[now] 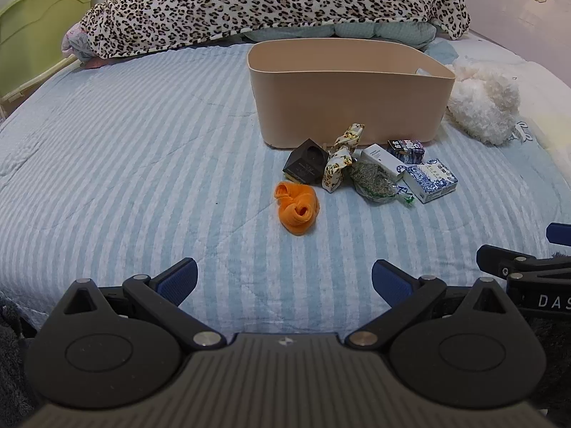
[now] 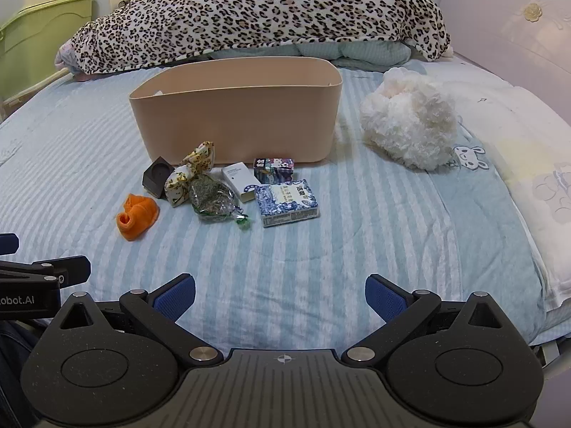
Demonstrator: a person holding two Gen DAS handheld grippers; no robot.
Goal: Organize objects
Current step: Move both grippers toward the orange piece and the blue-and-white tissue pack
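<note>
A beige bin (image 1: 349, 107) (image 2: 235, 125) stands on the striped bed. In front of it lie an orange rolled cloth (image 1: 298, 210) (image 2: 137, 215), a dark box (image 1: 306, 164) (image 2: 157, 176), a floral pouch (image 1: 340, 162) (image 2: 189, 174), a bag of dried herbs (image 1: 374, 180) (image 2: 212, 199), a white box (image 1: 383, 158) (image 2: 241, 180), a small colourful box (image 1: 407, 149) (image 2: 274, 169) and a blue-patterned box (image 1: 431, 178) (image 2: 289, 201). My left gripper (image 1: 284, 280) and right gripper (image 2: 280, 294) are open and empty, near the bed's front, well short of the objects.
A white fluffy toy (image 1: 481, 107) (image 2: 410, 125) lies right of the bin. A leopard-print blanket (image 1: 267, 0) (image 2: 257, 14) is heaped behind it. A green cabinet (image 1: 32, 28) stands at the left. A pillow (image 2: 517, 164) lies at the right.
</note>
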